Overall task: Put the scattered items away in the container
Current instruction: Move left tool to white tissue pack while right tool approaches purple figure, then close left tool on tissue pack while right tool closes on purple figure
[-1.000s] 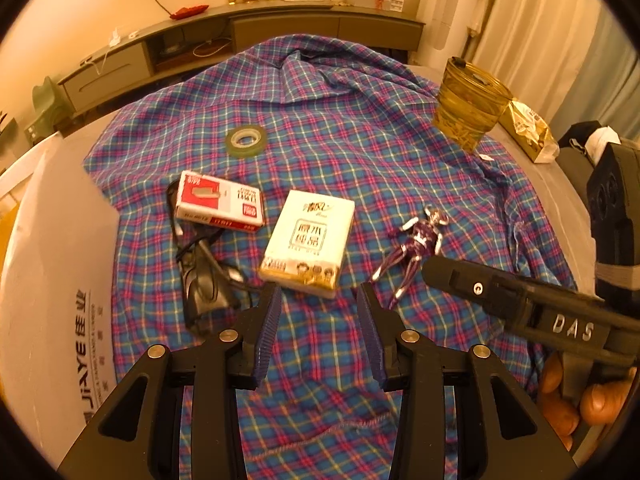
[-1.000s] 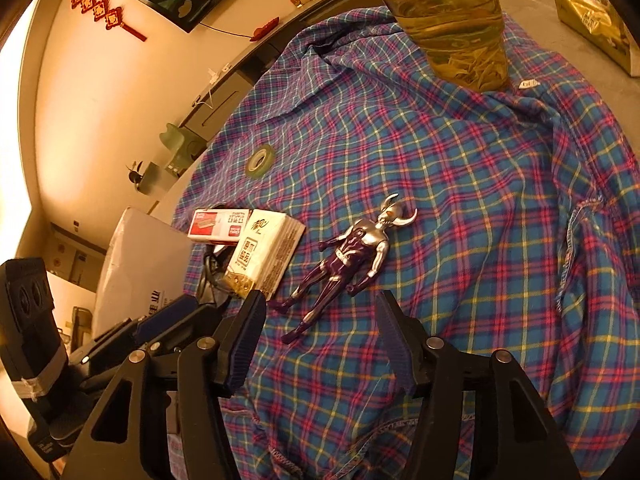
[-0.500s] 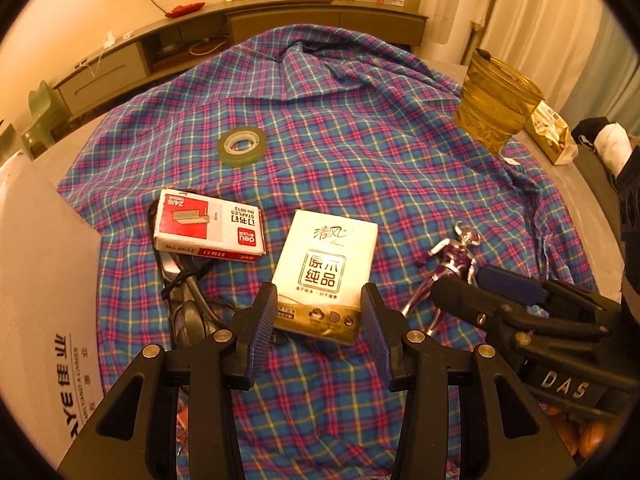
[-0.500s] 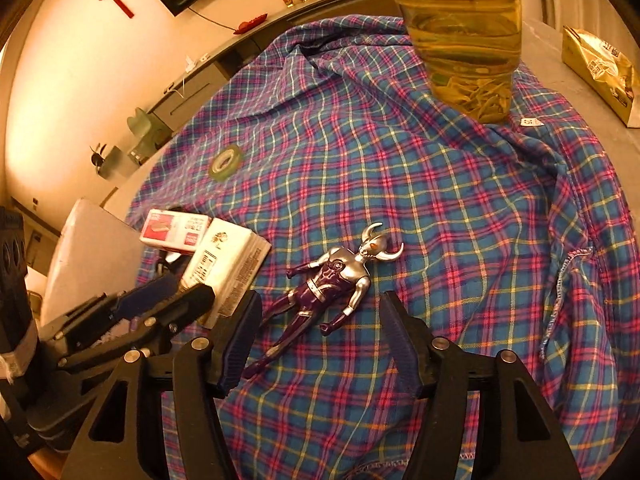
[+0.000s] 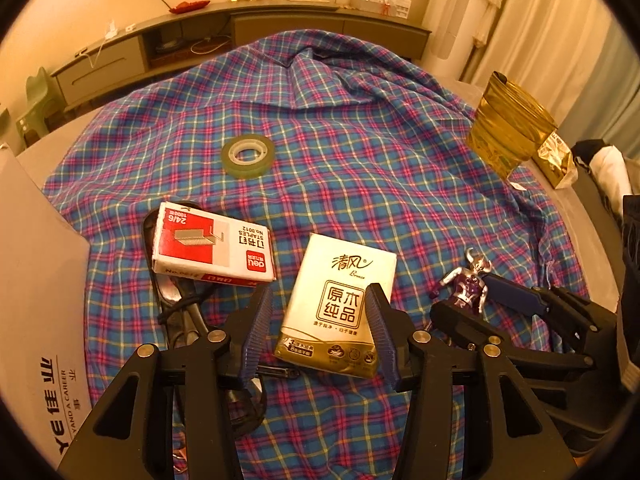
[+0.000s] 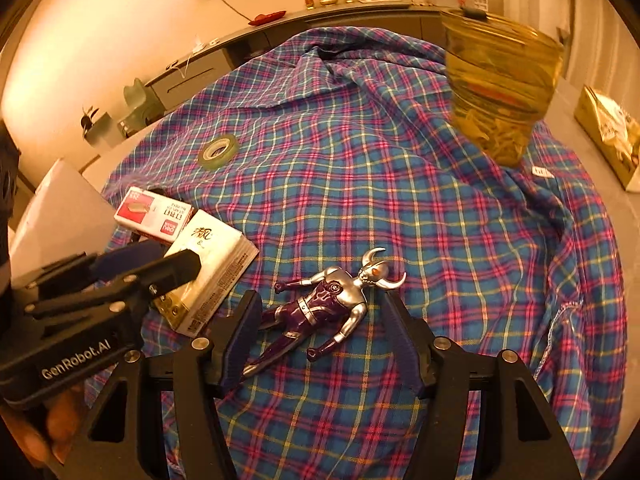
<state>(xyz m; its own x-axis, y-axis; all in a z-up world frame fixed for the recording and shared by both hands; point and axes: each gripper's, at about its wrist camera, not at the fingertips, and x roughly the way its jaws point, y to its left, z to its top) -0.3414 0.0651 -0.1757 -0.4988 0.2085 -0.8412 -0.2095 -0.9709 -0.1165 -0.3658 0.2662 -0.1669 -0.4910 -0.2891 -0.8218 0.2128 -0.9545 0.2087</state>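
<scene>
**Both grippers straddle their targets, nothing grasped**

While your left gripper has just been widening, its fingers flank the tissue pack without pressing. Your right gripper stands released around the toy figure. Staple box and tape roll lie beyond on the plaid cloth; the golden container stands far right.

The cloth has a plaid pattern of blue and purple squares with pink, red and yellow lines. The staple box is red and white. The tissue pack is cream white with a gold band at the bottom and dark characters. The toy figure is silver and purple. The tape roll is pale green. The container is gold and shiny. Both tools are black with dark blue pads.
</scene>
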